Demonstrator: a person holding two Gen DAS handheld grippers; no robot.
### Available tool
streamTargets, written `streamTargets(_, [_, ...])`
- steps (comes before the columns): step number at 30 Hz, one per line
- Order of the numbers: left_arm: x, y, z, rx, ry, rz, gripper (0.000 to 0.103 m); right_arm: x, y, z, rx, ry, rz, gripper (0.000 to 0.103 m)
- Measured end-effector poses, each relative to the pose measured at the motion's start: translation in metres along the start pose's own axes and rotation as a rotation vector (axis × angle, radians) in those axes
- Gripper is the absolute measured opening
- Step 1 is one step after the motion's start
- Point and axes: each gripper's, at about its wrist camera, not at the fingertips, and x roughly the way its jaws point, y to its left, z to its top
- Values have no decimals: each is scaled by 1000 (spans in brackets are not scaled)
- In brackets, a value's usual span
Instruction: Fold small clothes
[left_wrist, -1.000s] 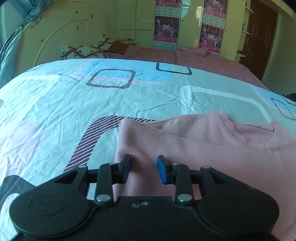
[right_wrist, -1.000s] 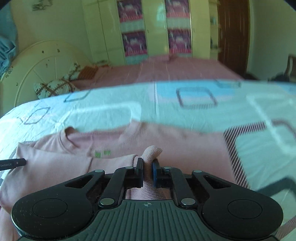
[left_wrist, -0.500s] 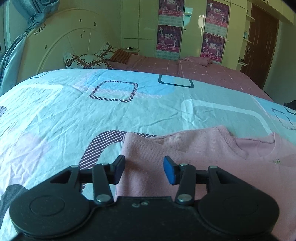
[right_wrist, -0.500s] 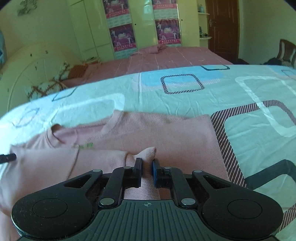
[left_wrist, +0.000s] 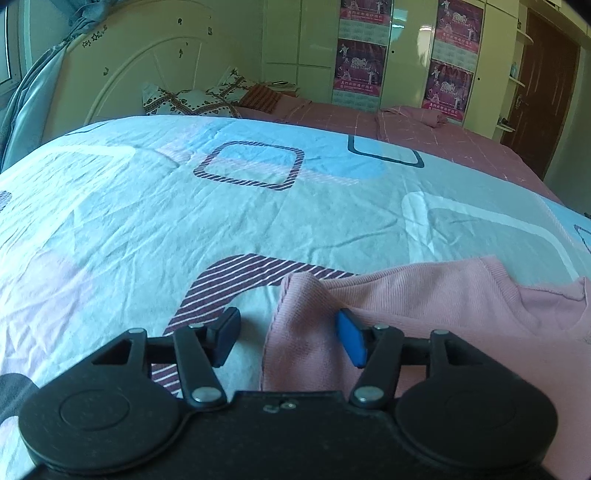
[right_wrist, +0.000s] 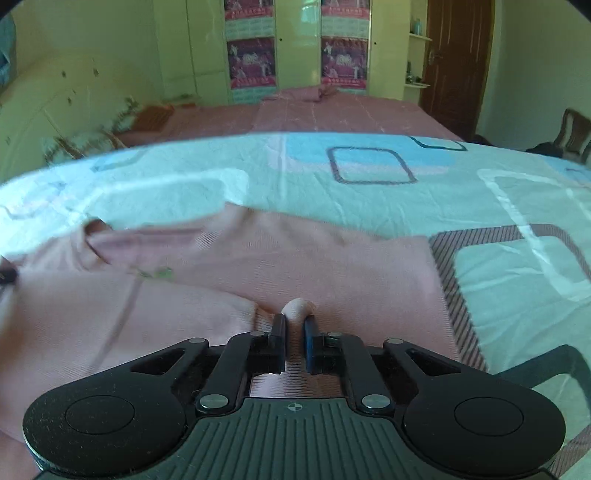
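Note:
A pink knit top (left_wrist: 443, 302) lies spread on the light blue patterned bedsheet (left_wrist: 147, 229). My left gripper (left_wrist: 290, 338) is at the top's left edge and its jaws are opening. A raised hump of that edge stands between them, against the blue right pad (left_wrist: 351, 341) and apart from the black left pad (left_wrist: 227, 332). In the right wrist view the same top (right_wrist: 295, 258) lies flat, neckline at the left. My right gripper (right_wrist: 294, 341) is shut on a small pinched fold of the pink cloth near the front edge.
A cream headboard (left_wrist: 147, 74) and patterned pillows (left_wrist: 192, 99) stand at the back left. Behind lie a pink bedspread (right_wrist: 332, 114), wardrobe doors with posters (left_wrist: 362, 55) and a brown door (right_wrist: 458, 66). A chair (right_wrist: 572, 133) is at the far right.
My left gripper's jaws have spread wider and now straddle the top's left edge, which has bunched into a hump. My right gripper has sunk lower, still pinching its fold.

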Motion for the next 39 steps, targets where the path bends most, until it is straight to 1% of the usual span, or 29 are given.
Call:
streamTargets(4, [-13, 0, -1, 13, -5, 15, 55, -2, -5, -1, 34, -14, 8, 9])
streamTargets(8, [-39, 0, -13, 38, -44, 3, 55, -19, -23, 0, 134, -18, 69, 11])
streamTargets(9, [-47, 0, -17, 40, -49, -11, 55, -22, -26, 0, 151, -16, 79, 12])
streamTargets(10, [-54, -1, -21, 46, -52, -21, 55, -26, -29, 0, 175, -11, 94, 19])
streamTargets(11, [-60, -2, -25, 51, -54, -28, 55, -30, -34, 0, 209, -4, 111, 32])
streamTargets(13, [-74, -7, -34, 65, -55, -56, 56, -37, -39, -4, 248, 3, 129, 45])
streamTargets(15, [-86, -13, -44, 80, -52, -76, 57, -44, -40, -9, 247, 15, 132, 45])
streamTargets(18, [-100, -23, -64, 110, -32, -112, 58, -48, -39, -20, 242, 56, 132, 45])
streamTargets(20, [-105, -27, -77, 121, -9, -126, 58, -49, -36, -30, 238, 83, 145, 45])
streamTargets(22, [-107, -30, -88, 124, 4, -127, 60, -52, -30, -36, 211, 89, 156, 45])
streamTargets(24, [-106, -32, -97, 126, 6, -112, 60, -54, -22, -40, 168, 85, 151, 29])
streamTargets(25, [-106, -32, -99, 123, 2, -107, 60, -53, -18, -41, 147, 90, 150, 15])
streamTargets(26, [-106, -32, -100, 122, -4, -103, 60, -53, -17, -41, 137, 88, 154, 13])
streamTargets(30, [-106, -33, -101, 118, -3, -87, 60, -58, -12, -43, 84, 65, 151, 10])
streamTargets(31, [-108, -32, -101, 107, 1, -84, 60, -63, -13, -44, 68, 43, 132, 10])
streamTargets(32, [-109, -33, -101, 100, 2, -80, 60, -69, -14, -44, 48, 11, 98, 4])
streamTargets(33, [-110, -33, -103, 98, 1, -75, 60, -70, -16, -45, 32, 4, 72, 3])
streamTargets(35, [-110, -37, -106, 109, -4, -57, 60, -61, -20, -53, 18, 53, 77, 3])
streamTargets(39, [-109, -41, -104, 109, 3, -33, 61, -63, -17, -51, -3, 49, 82, 4])
